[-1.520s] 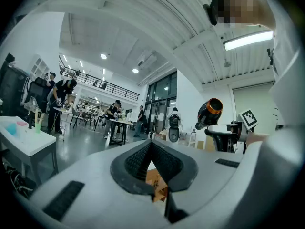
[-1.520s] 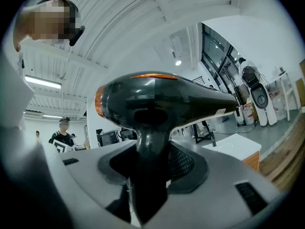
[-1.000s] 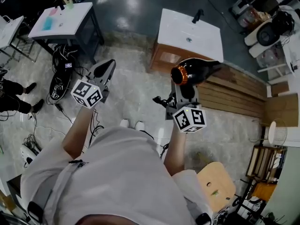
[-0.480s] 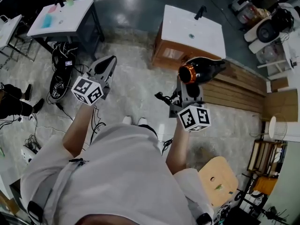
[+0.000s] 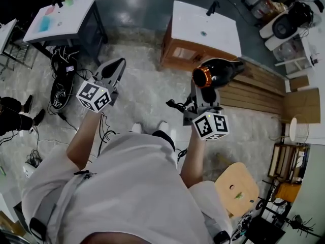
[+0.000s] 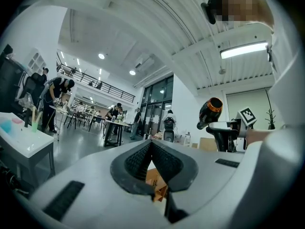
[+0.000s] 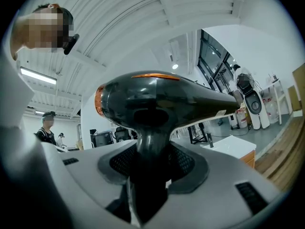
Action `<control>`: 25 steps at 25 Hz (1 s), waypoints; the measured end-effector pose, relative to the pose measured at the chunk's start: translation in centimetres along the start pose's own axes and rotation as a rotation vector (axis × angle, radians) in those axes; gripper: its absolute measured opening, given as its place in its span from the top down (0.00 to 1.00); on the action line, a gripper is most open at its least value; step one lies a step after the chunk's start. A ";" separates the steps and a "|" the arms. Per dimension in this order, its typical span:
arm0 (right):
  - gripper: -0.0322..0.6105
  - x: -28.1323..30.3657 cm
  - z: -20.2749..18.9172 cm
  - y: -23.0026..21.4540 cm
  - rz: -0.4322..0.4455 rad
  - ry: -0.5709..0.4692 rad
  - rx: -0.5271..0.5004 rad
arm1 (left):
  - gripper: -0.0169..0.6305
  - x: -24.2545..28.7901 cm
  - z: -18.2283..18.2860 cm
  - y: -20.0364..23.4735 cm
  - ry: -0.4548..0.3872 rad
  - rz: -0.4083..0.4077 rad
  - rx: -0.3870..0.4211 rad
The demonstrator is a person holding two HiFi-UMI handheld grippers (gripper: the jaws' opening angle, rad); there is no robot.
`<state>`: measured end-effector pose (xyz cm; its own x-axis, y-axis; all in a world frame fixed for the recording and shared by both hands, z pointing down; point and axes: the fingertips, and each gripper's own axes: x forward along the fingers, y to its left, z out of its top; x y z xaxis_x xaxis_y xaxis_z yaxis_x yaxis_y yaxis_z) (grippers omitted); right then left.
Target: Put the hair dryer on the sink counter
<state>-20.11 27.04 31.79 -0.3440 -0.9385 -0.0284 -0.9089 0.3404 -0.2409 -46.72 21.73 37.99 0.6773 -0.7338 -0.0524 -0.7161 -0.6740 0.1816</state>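
A black hair dryer (image 5: pixel 219 72) with an orange ring at its rear is held upright by its handle in my right gripper (image 5: pixel 202 95). In the right gripper view the dryer (image 7: pixel 162 99) fills the middle, and the right gripper (image 7: pixel 150 159) is shut on the handle. The white sink counter (image 5: pixel 189 20) with a black faucet stands on a wooden cabinet just beyond the dryer, and shows again as the counter (image 7: pixel 234 147) low at the right. My left gripper (image 5: pixel 115 69) hovers over the floor to the left, shut and holding nothing; its pads (image 6: pixel 143 159) meet at the tips.
A second white table (image 5: pixel 63 22) with small items stands at the upper left. Cables and a dark bag (image 5: pixel 63 83) lie on the floor below it. A wooden plank platform (image 5: pixel 256 93) lies right of the sink cabinet. A round wooden stool (image 5: pixel 234 197) stands behind my right arm.
Both grippers have drifted a little, the dryer slightly to the right in the head view. The right grip on the handle is unchanged, and the left gripper stays shut.
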 end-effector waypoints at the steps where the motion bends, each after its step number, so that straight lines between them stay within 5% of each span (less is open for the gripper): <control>1: 0.66 0.1 0.0 0.1 0.004 -0.001 -0.004 | 0.97 0.1 0.0 0.0 0.000 -0.001 -0.001; 12: 0.66 -0.2 0.7 -2.2 0.034 -0.010 -0.001 | 0.97 2.7 -0.6 -2.0 0.001 0.007 0.006; 25: 0.66 -1.9 2.0 -11.7 0.087 0.021 0.006 | 0.97 9.7 -2.3 -8.4 0.007 0.077 0.029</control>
<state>-8.38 24.73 32.69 -0.4267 -0.9039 -0.0295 -0.8738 0.4204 -0.2443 -33.74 20.46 38.22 0.6215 -0.7828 -0.0325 -0.7703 -0.6181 0.1567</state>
